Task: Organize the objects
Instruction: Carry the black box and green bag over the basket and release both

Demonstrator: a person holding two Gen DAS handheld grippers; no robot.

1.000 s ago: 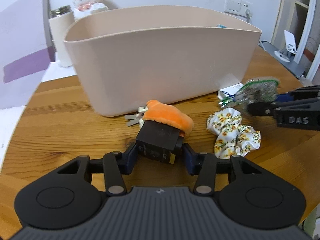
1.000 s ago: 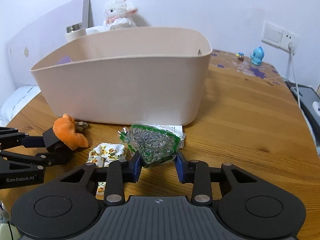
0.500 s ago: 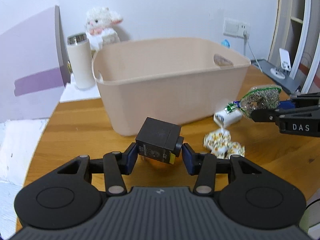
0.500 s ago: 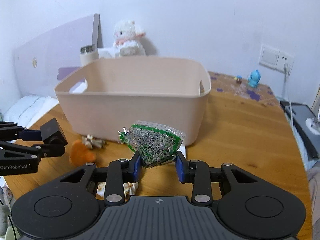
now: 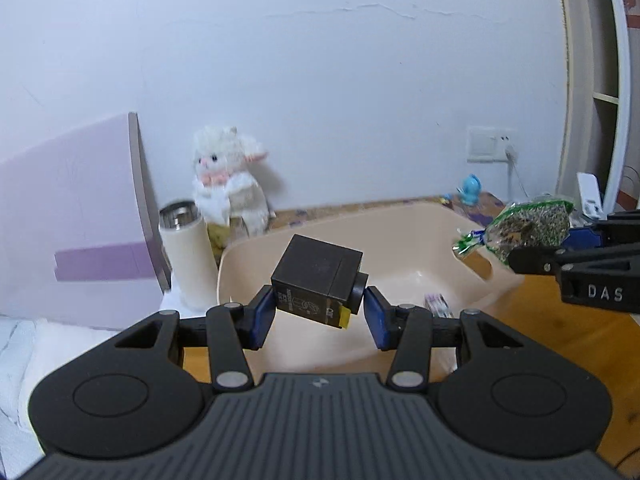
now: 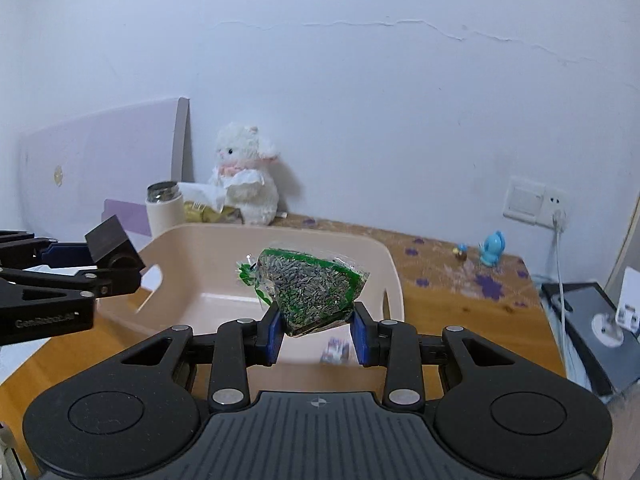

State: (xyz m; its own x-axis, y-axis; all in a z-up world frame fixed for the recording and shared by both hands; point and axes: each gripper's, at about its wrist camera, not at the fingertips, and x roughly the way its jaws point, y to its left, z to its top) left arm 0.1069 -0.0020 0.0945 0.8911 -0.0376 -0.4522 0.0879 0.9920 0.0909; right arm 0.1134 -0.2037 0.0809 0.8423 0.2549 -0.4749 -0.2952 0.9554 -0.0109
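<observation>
My left gripper is shut on a black cube-shaped box and holds it in the air above the near left rim of the beige plastic bin. My right gripper is shut on a clear green-edged packet of seeds and holds it above the bin. The seed packet and right gripper show at the right of the left wrist view. The black box and left gripper show at the left of the right wrist view. A small purple-and-white item lies in the bin.
A white plush toy and a white tumbler stand behind the bin by the wall. A purple board leans at the left. A small blue figure and a wall socket are at the right.
Both grippers have risen with their loads from table level to above the bin. The orange toy and floral scrunchie on the table have dropped out of view.
</observation>
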